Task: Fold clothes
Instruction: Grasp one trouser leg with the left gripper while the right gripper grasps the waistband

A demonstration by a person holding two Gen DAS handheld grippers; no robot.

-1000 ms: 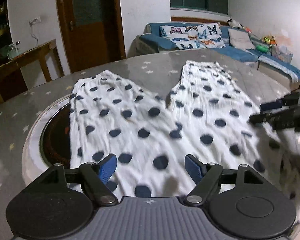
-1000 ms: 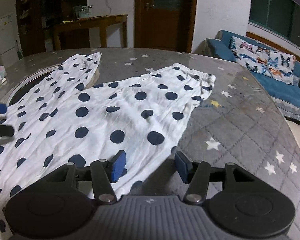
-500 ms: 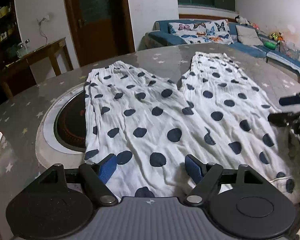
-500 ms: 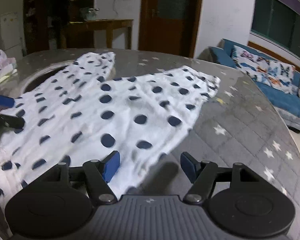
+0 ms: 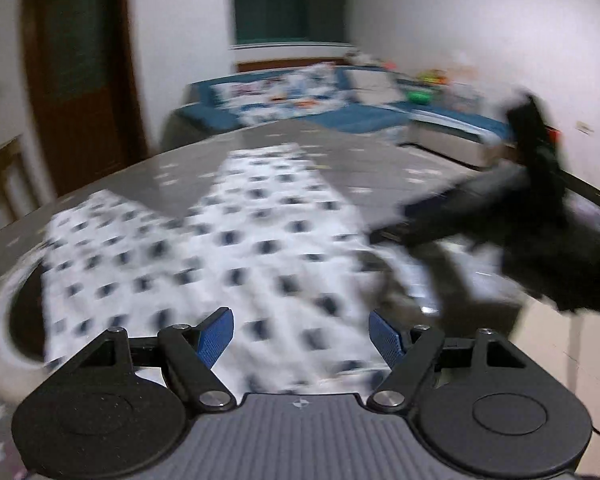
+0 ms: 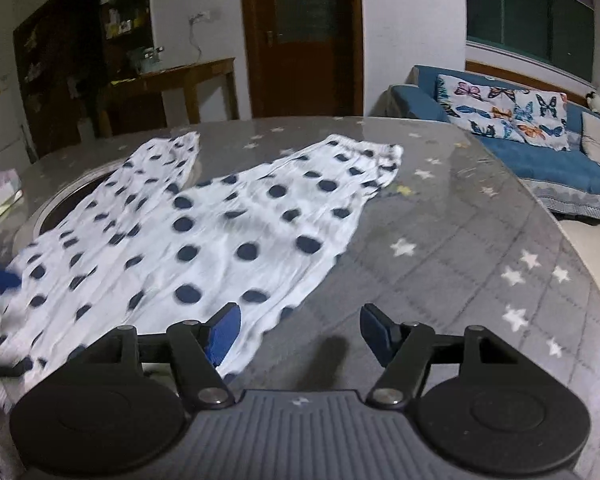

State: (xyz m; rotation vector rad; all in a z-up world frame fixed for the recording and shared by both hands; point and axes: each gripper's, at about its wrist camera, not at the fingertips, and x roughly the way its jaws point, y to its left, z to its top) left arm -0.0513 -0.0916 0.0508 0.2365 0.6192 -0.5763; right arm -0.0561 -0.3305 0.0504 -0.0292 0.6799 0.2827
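Hovering with jaws spread and empty, both grippers (image 5: 301,334) (image 6: 300,330) risk bunching the polka-dot trousers (image 6: 204,236) near the table (image 6: 460,248) edge through an uneven grab

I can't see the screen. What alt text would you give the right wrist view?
White polka-dot trousers lie spread flat on a grey star-patterned table, legs pointing away. The right gripper hovers at their near edge, jaws open, holding nothing. Behind are a wooden door and a blue sofa.
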